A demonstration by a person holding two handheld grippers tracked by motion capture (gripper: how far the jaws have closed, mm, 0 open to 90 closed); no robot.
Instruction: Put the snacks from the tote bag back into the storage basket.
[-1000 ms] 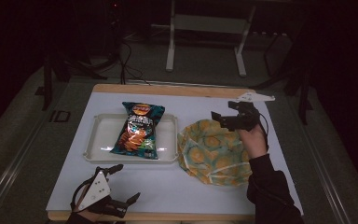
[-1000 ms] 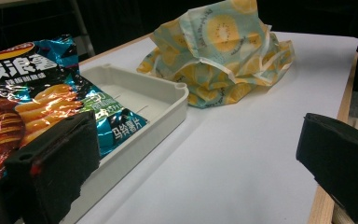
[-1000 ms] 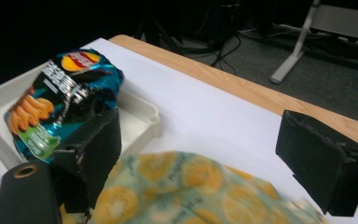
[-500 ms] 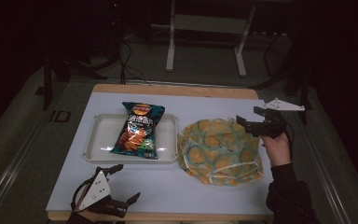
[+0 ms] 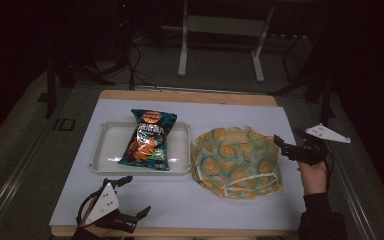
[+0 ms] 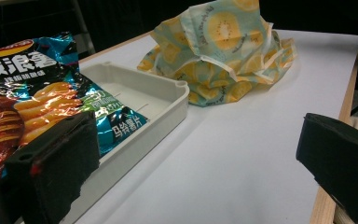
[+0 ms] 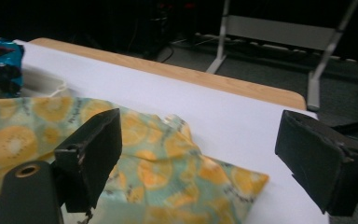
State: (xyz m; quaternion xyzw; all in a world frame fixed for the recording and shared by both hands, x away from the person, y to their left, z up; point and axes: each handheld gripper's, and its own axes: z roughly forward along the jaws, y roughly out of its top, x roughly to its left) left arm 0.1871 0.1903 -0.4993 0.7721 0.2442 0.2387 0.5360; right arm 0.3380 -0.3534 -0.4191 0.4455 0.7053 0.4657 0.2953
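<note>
2 grippers gaping empty, left gripper (image 5: 132, 197) near tray (image 5: 105, 150), right gripper (image 5: 286, 148) beside fruit-print cloth (image 5: 235, 157)

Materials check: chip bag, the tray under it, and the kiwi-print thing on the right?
Chip bag: glossy metallised plastic film by the look; it crinkles and throws sharp highlights. Tray: off-white moulded plastic, smooth with a slight sheen, rounded corners and a ribbed floor. Kiwi-print bag: soft printed fabric or thin coated cloth, matte, slumped in folds, with pale tape-like trim.

I see a crumpled yellow-and-teal kiwi-print fabric bag (image 5: 236, 160) lying flat beside a white plastic tray (image 5: 105, 150) holding a blue crisp packet (image 5: 148, 140).
</note>
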